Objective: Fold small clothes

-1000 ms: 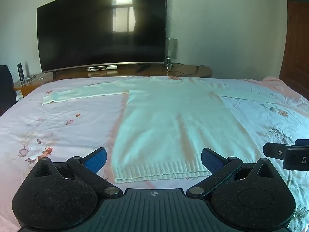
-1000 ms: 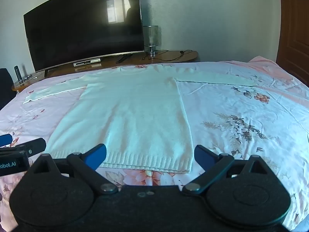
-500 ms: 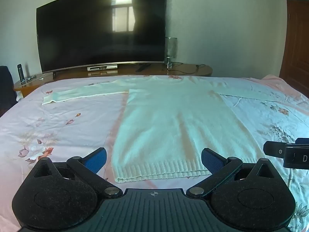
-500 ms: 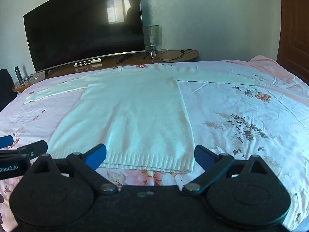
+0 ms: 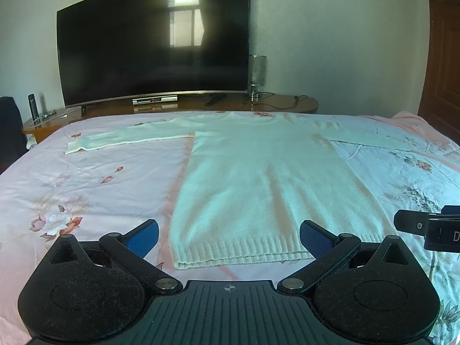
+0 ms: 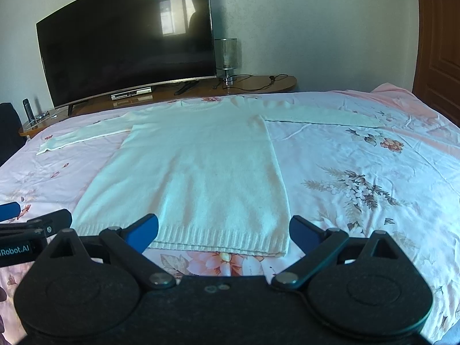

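Observation:
A cream knit sweater [image 5: 258,178] lies flat, face up, on the bed, with its ribbed hem [image 5: 244,251] nearest me and both sleeves spread sideways. My left gripper [image 5: 228,235] hovers open just before the hem's left part, nothing between its blue pads. In the right wrist view the sweater [image 6: 195,172] fills the middle. My right gripper [image 6: 222,231] stands open over the hem's right part, holding nothing. Each gripper shows at the edge of the other's view: the right gripper [image 5: 425,227] and the left gripper [image 6: 34,224].
The pink floral bedsheet [image 5: 86,195] stretches to both sides of the sweater. Beyond the bed's far edge a wooden stand [image 5: 281,105] carries a large curved TV [image 5: 155,54] and a lamp [image 5: 257,74]. A brown door [image 6: 440,43] is at the right.

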Available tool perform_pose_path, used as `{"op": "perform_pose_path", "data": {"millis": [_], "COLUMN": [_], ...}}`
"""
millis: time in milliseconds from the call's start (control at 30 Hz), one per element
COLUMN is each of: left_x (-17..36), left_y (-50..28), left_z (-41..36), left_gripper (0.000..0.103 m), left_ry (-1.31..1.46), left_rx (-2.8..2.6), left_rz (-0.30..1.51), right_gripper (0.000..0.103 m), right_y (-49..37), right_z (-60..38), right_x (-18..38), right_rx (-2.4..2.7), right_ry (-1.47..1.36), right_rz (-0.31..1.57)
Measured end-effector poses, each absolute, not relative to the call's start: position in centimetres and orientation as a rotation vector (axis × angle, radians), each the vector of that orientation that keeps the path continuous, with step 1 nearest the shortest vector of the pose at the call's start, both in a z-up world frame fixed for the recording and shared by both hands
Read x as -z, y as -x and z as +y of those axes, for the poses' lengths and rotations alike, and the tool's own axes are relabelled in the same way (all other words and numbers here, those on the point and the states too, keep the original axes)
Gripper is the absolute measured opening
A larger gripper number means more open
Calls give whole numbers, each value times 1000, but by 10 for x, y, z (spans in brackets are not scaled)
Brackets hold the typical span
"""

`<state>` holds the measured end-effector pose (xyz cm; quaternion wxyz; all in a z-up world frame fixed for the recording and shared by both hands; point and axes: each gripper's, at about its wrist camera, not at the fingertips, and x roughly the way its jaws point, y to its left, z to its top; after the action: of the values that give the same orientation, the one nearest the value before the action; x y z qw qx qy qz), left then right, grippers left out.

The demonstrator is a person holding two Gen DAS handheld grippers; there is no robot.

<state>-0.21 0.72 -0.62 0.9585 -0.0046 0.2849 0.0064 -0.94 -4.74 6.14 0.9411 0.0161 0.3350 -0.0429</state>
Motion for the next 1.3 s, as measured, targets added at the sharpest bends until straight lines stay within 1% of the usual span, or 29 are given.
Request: {"op": "perform_pose_path", "data": {"millis": [1300], "left_x": [7], "left_y": [2], "left_z": [5], "left_gripper": [103], "left_ry": [-3], "left_rx": [-17], "left_rz": [580], "right_gripper": [98], "right_y": [8], "right_z": [-48], "right_x": [-60], "right_rx": [81], "right_ry": [-34], "right_rz": [686]}}
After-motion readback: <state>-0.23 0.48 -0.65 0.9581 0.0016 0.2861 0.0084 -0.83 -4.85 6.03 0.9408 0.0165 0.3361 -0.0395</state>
